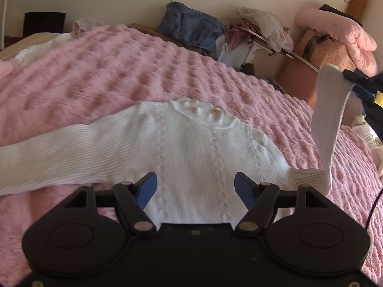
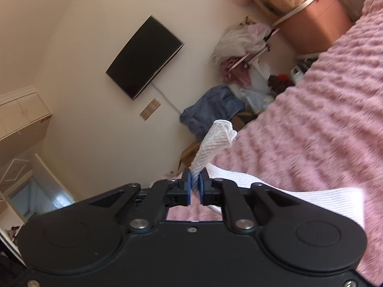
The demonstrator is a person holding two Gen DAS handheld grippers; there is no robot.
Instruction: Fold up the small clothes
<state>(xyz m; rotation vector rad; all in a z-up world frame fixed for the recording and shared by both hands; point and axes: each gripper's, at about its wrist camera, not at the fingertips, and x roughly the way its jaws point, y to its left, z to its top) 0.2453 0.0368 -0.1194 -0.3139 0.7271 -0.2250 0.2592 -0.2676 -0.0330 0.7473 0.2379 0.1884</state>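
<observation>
right hand-held gripper (image 2: 195,186) clamping lifted sleeve (image 2: 215,138), left hand-held gripper (image 1: 195,189) hovering apart over sweater (image 1: 191,143); next likely folding sleeve inward.

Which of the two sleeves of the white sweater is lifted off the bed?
The sleeve on the right, pinched by the right gripper; the other sleeve lies flat on the pink blanket.

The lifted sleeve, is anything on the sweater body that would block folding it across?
Nothing visible. The right gripper holds the sleeve up; the sweater lies bare on the pink blanket, with the open left gripper over its hem.
</observation>
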